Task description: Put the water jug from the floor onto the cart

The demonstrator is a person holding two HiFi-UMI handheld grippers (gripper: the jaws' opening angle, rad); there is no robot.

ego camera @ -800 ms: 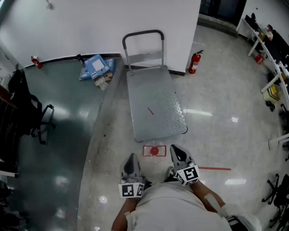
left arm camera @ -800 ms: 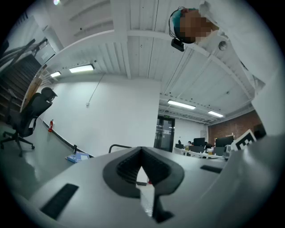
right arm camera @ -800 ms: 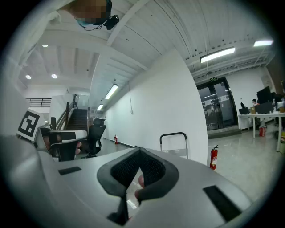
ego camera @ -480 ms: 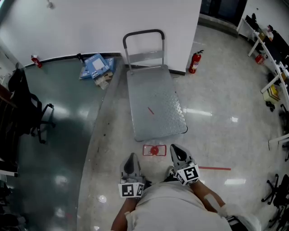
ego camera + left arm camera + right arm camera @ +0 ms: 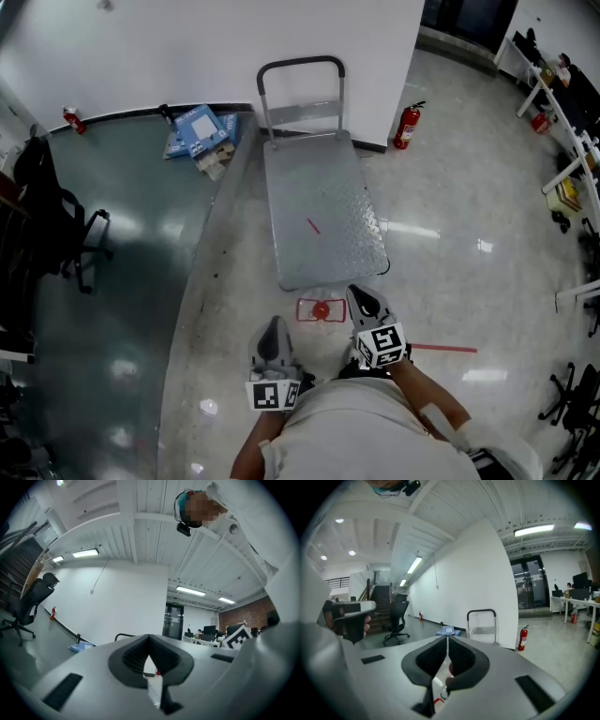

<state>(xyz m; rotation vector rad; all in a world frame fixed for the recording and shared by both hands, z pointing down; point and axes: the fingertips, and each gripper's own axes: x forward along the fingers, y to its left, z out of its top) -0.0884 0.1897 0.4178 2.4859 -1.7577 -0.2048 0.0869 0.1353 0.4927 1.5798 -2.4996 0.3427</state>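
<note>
The water jug (image 5: 321,310) stands on the floor (image 5: 450,244), just off the near short edge of the cart (image 5: 323,211) and not on it. From above it looks like a small squarish shape with a red outline and a round red cap in the middle. Its body looks see-through, with the pale floor showing inside the outline. In the right gripper view a bit of the red cap (image 5: 450,668) and some clear plastic show low in the gap behind the pads.

The cart is a flat grey platform with a studded metal deck and a short red mark near its middle. Its looped handle (image 5: 301,89) rises at the far end, against the white wall (image 5: 187,47).

The left gripper (image 5: 274,326) sits on the near side of the jug and to its left, apart from it. Its jaws (image 5: 149,641) are closed tip to tip with nothing between them. The right gripper (image 5: 364,298) is just beside the jug's right side. Its jaws (image 5: 447,641) are also pressed together and empty.

A red tape line (image 5: 445,349) lies on the floor to the right of the right gripper. A fire extinguisher (image 5: 406,127) stands by the wall near the cart's far right corner. Blue boxes (image 5: 202,136) lie off its far left corner, and an office chair (image 5: 56,225) sits on the darker floor well to the left.
</note>
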